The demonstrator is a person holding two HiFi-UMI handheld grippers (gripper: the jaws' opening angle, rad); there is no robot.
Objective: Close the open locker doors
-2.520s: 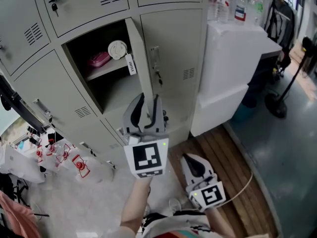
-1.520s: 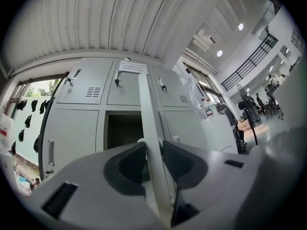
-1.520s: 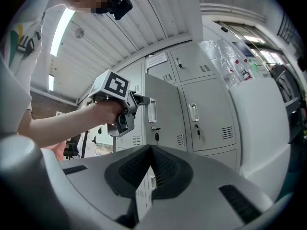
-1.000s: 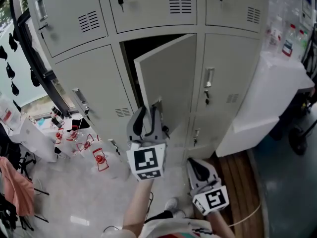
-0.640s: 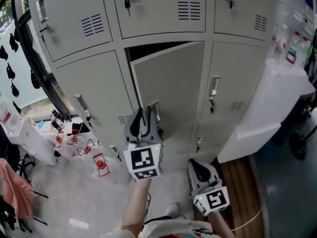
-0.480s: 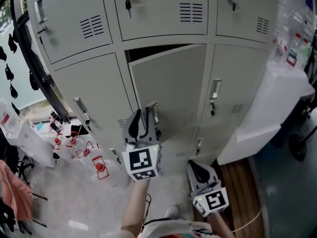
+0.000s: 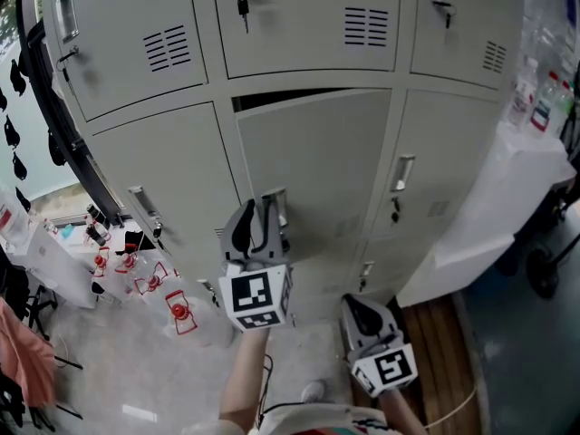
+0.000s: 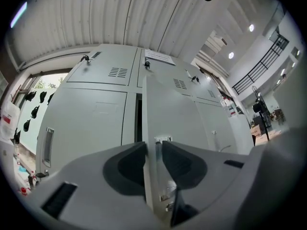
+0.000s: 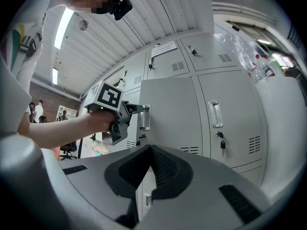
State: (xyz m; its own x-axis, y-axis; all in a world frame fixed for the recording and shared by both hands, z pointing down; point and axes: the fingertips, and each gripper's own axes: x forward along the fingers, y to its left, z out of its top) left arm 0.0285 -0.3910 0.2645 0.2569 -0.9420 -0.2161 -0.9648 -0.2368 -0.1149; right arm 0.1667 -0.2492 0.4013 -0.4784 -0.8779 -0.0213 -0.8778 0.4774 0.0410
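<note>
The grey middle locker door (image 7: 317,161) stands almost flush with its frame; only a dark sliver (image 7: 272,99) shows along its top. My left gripper (image 7: 261,207) is shut on the door's free edge, right beside its metal handle (image 7: 275,205). In the left gripper view the door edge (image 8: 149,128) runs between the two jaws of the left gripper (image 8: 153,153). The right gripper view shows the left gripper (image 9: 134,110) at the handle (image 9: 143,117). My right gripper (image 7: 355,304) hangs low near the floor, shut with nothing in it (image 9: 151,152).
The lockers around it are closed, with keys in some locks (image 7: 242,5). A white cabinet (image 7: 507,207) with bottles on top stands at the right over wooden boards (image 7: 444,352). Red-and-white clutter (image 7: 154,284) lies on the floor at the left, next to a black rail (image 7: 63,125).
The door has swung from wide open, with its shelf showing, to nearly closed. My left gripper has moved forward with the door edge. The right gripper has stayed low.
</note>
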